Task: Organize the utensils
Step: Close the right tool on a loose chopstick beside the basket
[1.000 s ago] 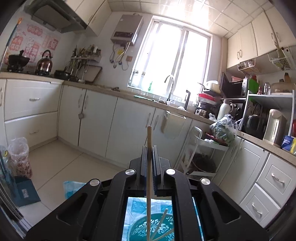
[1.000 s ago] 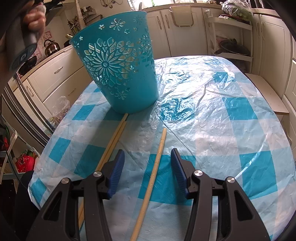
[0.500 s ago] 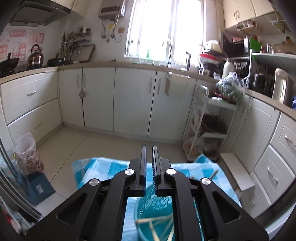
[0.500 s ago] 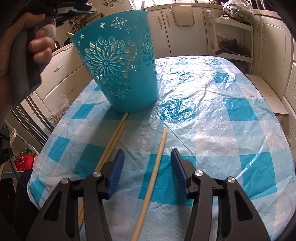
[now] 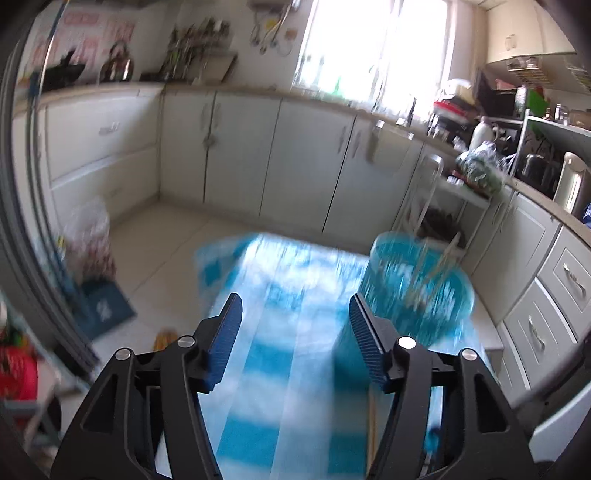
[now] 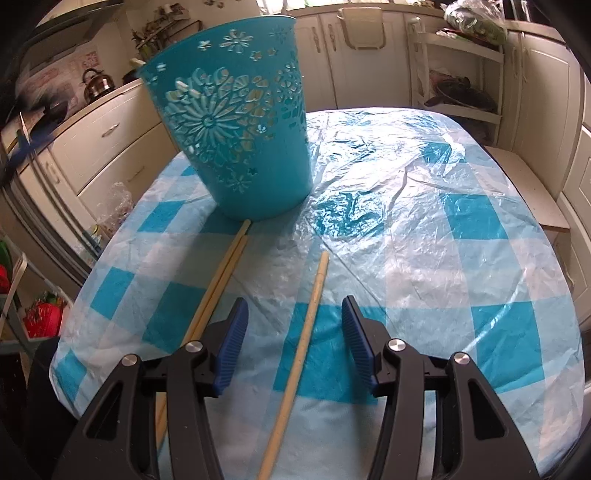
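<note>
Wooden chopstick (image 6: 308, 325) pointing toward basket (image 6: 236, 122)

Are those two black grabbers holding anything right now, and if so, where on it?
Nothing is held. The left gripper is opening with nothing between its fingers. The right gripper is open, its fingers on either side of a chopstick lying on the table, not pressing it.

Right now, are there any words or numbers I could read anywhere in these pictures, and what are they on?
None can be read.
Pink wall posters: printed marks, blurred.
Dark blue mat on the floor: a white mark, too smeared to tell.
Blue box on the counter: print too small.
Teal basket: only cut-out flowers, no writing.
Chopsticks and checked tablecloth: plain.
</note>
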`<state>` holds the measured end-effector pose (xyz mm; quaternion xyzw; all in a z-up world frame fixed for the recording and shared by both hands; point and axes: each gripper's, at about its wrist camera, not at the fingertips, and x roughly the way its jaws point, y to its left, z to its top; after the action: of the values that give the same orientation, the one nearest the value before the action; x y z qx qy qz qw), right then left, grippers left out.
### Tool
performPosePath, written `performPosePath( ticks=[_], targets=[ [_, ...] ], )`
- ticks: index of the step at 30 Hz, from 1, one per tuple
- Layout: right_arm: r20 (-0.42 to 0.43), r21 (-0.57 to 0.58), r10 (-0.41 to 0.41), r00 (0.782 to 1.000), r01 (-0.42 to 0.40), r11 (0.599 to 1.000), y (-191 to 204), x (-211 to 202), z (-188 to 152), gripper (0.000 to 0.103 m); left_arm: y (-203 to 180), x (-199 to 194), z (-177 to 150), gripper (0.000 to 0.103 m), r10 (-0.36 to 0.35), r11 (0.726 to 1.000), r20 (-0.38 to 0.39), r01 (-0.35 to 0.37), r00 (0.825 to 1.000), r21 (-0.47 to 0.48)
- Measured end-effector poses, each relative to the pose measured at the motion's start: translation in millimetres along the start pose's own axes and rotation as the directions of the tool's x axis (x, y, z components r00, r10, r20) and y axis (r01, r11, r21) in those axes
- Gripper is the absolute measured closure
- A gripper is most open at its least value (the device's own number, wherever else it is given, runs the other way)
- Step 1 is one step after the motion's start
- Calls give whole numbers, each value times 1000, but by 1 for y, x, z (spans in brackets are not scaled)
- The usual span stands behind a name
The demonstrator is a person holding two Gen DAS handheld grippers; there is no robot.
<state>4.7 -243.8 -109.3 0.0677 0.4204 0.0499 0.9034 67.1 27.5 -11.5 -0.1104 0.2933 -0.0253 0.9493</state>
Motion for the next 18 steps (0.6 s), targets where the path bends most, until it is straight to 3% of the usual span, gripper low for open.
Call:
performPosePath(
  ticks=[3,7,10,18],
  targets=[
    [-17,10,-35,999,35,999,1,1,2,56,15,1,-22,45,-18,999,-73,15,997,-34],
    [-36,-114,-146,989,141,983,12,-4,-6,78,20,1,-36,44,-31,999,-120,29,992,-14],
    [-46,-171,-159,986,149,974,13,-5,-8,94,22,-4,-41,42,-43,999,-131,43,990,1],
    [-114,-226,-157,981,129,966,15,-2,-3,97,6,-17,-37,38,-57,996,-134,66,989,65]
  ],
)
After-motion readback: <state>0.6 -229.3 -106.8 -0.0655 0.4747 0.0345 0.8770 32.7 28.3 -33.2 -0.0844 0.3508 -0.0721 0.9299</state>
